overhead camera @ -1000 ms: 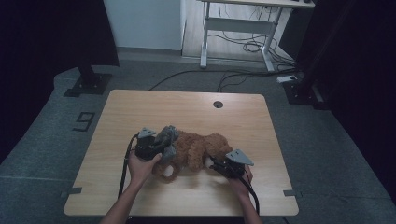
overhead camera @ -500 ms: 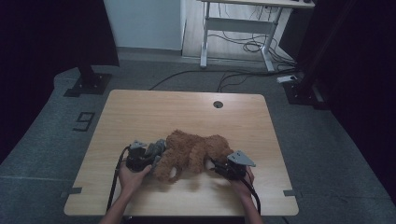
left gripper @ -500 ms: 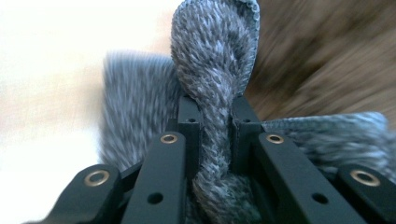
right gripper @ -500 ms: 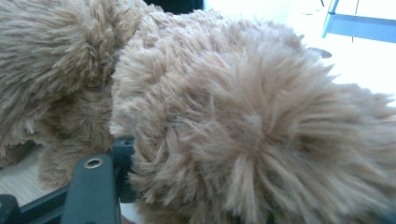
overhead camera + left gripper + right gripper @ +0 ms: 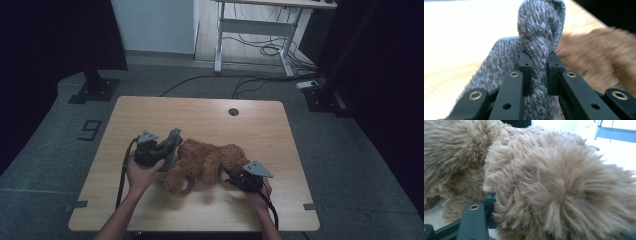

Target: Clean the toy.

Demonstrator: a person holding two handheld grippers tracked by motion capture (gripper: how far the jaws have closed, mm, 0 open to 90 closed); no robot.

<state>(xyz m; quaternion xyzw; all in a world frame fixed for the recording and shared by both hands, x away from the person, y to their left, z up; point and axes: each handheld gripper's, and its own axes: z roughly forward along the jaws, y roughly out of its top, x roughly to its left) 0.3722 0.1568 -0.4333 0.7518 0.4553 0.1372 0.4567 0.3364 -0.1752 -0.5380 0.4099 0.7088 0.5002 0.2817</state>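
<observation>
A brown plush toy (image 5: 207, 162) lies on its side in the middle of the wooden table (image 5: 210, 115). My left gripper (image 5: 166, 150) is lifted off the table at the toy's left end, shut on a fold of grey fuzzy cloth (image 5: 173, 141). In the left gripper view the grey cloth (image 5: 539, 32) rises between the two pads (image 5: 525, 62), with the brown plush (image 5: 599, 57) blurred at the right. My right gripper (image 5: 234, 176) is shut on the toy's right end. In the right gripper view one finger (image 5: 475, 218) presses into the fur (image 5: 554, 182); the other is buried in it.
A small round hole (image 5: 233, 111) sits near the table's far edge. Beyond the table stand a white desk frame (image 5: 250, 30), loose cables (image 5: 265, 50) on the floor and black stand bases (image 5: 95, 90) (image 5: 325, 97). A "9" mark (image 5: 90, 130) lies on the floor at the left.
The left gripper dropped toward the table with the grey cloth, then rose again beside the toy's left end. The right gripper and the plush toy stayed put.
</observation>
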